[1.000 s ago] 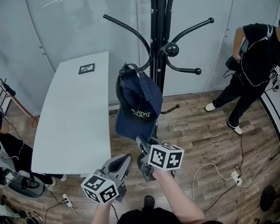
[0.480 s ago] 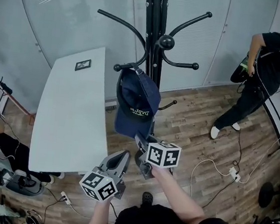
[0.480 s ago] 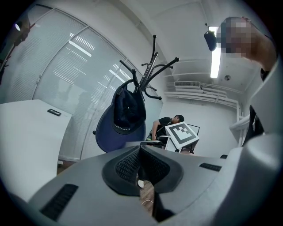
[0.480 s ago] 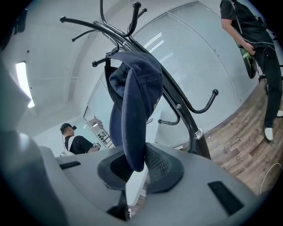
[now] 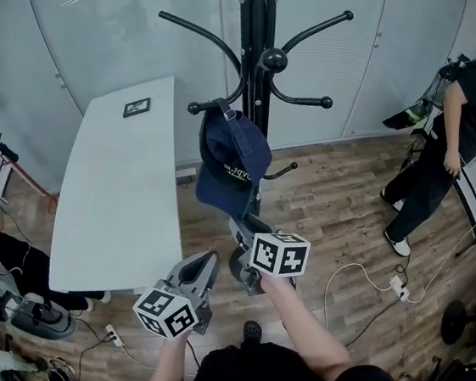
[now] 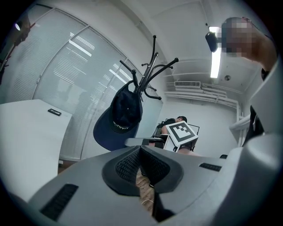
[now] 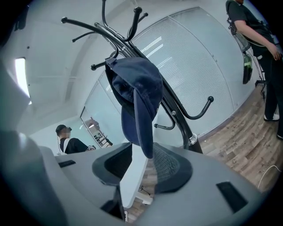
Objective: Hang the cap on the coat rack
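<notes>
A dark blue cap (image 5: pixel 231 163) hangs by its back strap from a low hook of the black coat rack (image 5: pixel 258 51), brim pointing down. My right gripper (image 5: pixel 238 231) is just under the brim. In the right gripper view the cap (image 7: pixel 137 95) dangles with its brim tip between the jaws of the right gripper (image 7: pixel 141 165); they are opening and the pads do not press on it. My left gripper (image 5: pixel 204 264) is lower left, shut and holding nothing. The left gripper view shows the cap (image 6: pixel 121 117) on the rack beyond the left gripper (image 6: pixel 140 161).
A long white table (image 5: pixel 117 206) stands left of the rack with a small framed card on it. A person in black (image 5: pixel 444 141) stands at the right by the glass wall. Cables and a power strip (image 5: pixel 398 287) lie on the wood floor.
My right gripper's jaws have parted from the cap's brim, and the cap now hangs on its own from the hook. The person in black has walked farther right.
</notes>
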`<state>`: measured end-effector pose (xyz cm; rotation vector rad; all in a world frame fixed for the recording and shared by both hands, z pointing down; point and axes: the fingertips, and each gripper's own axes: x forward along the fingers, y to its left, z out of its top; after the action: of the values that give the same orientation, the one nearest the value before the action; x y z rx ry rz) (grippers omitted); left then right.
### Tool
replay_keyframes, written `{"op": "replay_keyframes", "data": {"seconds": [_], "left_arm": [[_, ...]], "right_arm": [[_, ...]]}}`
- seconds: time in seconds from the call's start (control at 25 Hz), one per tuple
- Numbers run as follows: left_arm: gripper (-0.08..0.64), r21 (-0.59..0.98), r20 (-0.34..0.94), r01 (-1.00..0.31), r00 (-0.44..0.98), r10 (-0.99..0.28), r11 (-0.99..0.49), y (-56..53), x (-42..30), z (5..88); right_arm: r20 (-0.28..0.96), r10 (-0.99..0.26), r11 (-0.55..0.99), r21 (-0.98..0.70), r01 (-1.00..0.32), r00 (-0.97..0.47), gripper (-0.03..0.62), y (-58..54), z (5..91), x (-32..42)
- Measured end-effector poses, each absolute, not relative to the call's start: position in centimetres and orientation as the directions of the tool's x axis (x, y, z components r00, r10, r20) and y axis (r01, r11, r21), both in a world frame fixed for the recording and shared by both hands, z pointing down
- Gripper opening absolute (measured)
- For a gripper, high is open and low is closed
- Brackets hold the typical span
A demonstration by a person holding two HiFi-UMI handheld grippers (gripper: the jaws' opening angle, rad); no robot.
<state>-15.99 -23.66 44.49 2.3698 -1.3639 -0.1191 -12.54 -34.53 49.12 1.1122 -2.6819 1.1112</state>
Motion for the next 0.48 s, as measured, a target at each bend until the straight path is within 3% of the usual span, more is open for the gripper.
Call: {"op": "replay_keyframes", "data": {"seconds": [0.48], "left_arm": [[0.015,0.386,0.127,-0.805,0.53,-0.838,-0.45,-22.7,-14.8,44.9]], "right_arm": [[0.26,-0.604,0.518,-0.59,-0.619,-0.753,0.146,-32.9,48.5,-11.2]]}}
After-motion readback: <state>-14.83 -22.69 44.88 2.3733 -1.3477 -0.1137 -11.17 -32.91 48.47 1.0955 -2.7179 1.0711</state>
